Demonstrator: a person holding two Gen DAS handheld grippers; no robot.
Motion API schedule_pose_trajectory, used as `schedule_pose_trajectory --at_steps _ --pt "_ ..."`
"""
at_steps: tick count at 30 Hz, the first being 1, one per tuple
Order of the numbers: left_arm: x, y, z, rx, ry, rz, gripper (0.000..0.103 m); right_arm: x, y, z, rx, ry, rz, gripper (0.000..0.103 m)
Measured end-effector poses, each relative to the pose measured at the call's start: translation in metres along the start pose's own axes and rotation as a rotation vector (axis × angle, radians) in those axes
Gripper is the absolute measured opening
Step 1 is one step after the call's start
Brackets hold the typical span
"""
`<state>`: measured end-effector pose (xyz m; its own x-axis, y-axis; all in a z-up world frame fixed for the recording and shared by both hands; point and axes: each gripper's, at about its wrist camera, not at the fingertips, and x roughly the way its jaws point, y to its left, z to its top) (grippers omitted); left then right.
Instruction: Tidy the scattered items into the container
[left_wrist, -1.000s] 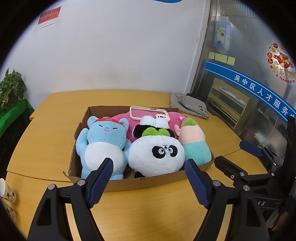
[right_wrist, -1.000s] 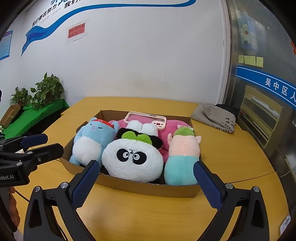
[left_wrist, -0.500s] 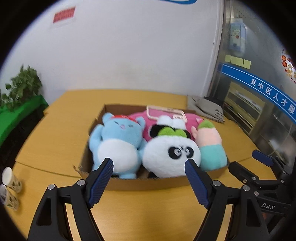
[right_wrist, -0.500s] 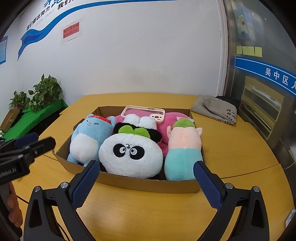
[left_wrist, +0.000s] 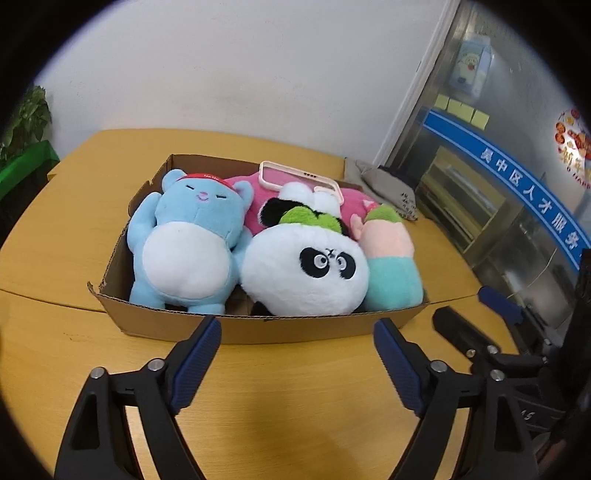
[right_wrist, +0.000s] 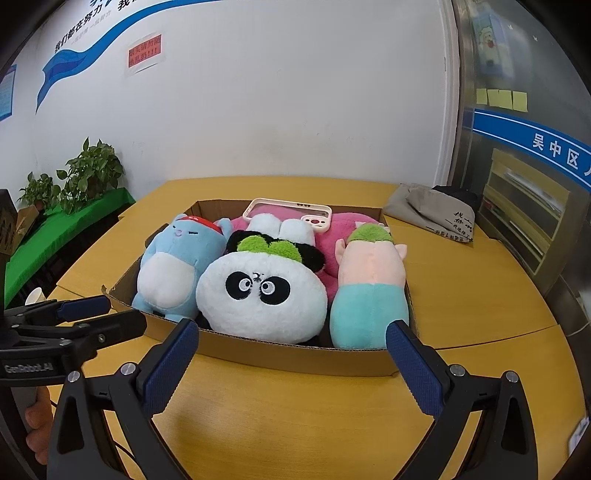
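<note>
Two grippers, the left gripper (left_wrist: 295, 354) just spread wider and the right gripper (right_wrist: 291, 354) also spread, both empty, hover before a cardboard box (right_wrist: 295, 354) on the table (right_wrist: 461, 295) already holding the soft toys (right_wrist: 262, 291) and phone case (right_wrist: 288, 214); tidying looks finished, so next only withdrawing.

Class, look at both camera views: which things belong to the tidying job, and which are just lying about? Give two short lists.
Part of the job:
cardboard box
blue bear plush
panda plush
pink-and-teal plush
pink plush
phone case

Just lying about:
grey cloth bag
paper cup
potted plants
</note>
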<state>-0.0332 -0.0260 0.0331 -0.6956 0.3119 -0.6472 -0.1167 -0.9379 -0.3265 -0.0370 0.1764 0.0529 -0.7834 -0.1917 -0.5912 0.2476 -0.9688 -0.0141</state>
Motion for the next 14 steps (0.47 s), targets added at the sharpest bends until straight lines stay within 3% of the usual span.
schedule_pose_trajectory --at_steps 4,7,9,14 --pt "-0.0043 -0.0011 -0.0009 -0.010 -0.023 0.047 0.089 0.0015 -0.0010 -0.0016 0.001 0.008 -0.004 0.103" --pt "-0.0041 -0.0055 -0.0057 0.013 -0.008 0.179 0.089 0.0035 -0.0018 -0.0031 0.007 0.016 -0.002 0.103" --pt "-0.0031 -0.0089 -0.0075 0.040 -0.010 0.221 0.089 0.0045 -0.0016 -0.0036 0.010 0.020 -0.001 0.103" --pt "-0.0018 -0.0085 -0.0077 0.049 0.001 0.213 0.089 0.0052 0.0009 -0.0044 0.004 0.022 0.001 0.103"
